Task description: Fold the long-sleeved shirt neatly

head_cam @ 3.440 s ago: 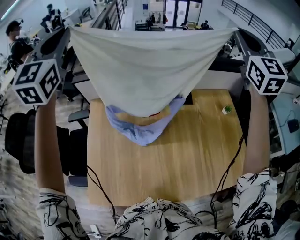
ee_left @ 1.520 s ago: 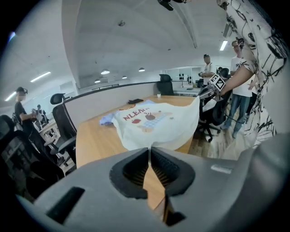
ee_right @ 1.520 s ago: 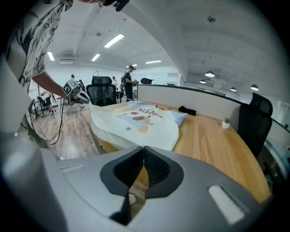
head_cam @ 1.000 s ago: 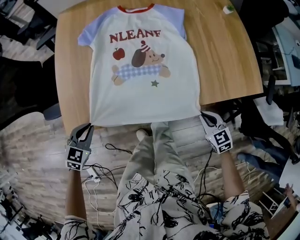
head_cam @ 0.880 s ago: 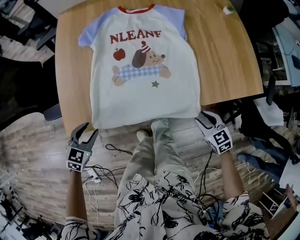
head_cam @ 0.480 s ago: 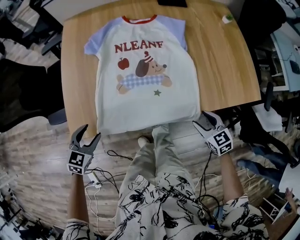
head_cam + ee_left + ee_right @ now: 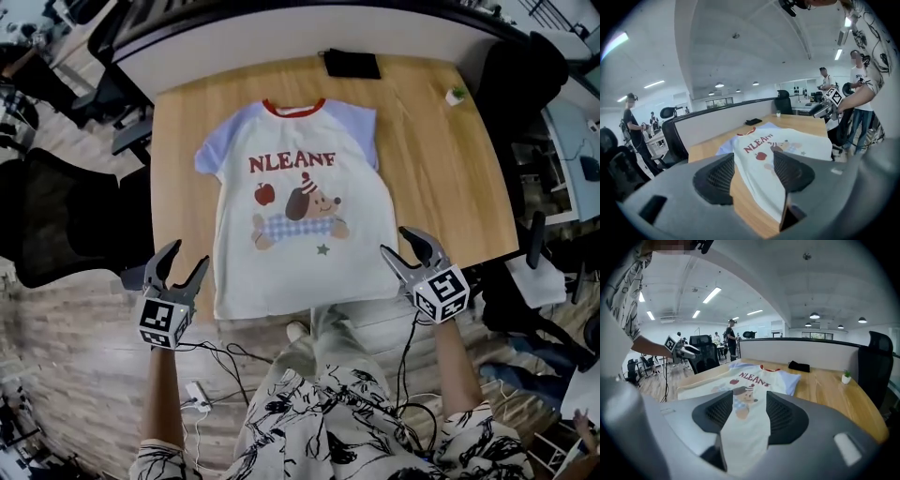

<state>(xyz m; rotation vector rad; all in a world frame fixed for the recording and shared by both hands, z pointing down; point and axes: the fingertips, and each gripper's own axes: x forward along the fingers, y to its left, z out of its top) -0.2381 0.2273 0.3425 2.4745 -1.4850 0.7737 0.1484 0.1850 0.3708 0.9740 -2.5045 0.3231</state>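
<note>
Shirt (image 7: 300, 220) laid flat on the counter (image 7: 441, 187), tools open.
The left tool (image 7: 186, 255) and right tool (image 7: 395, 241) are held near the hem's corners; their jaws have just been opened, and nothing is gripped between them.

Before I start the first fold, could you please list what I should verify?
1. White shirt with light-blue sleeves flat, print up, on the wooden table: ok.
2. Left gripper jaws apart, just been opening, nothing between them: ok.
3. Right gripper jaws apart, just been opening, then closing slightly, nothing between them: ok.
4. Hem fully on the table: cannot tell.
5. Black flat object and small potted plant clear of the shirt: ok.
</note>
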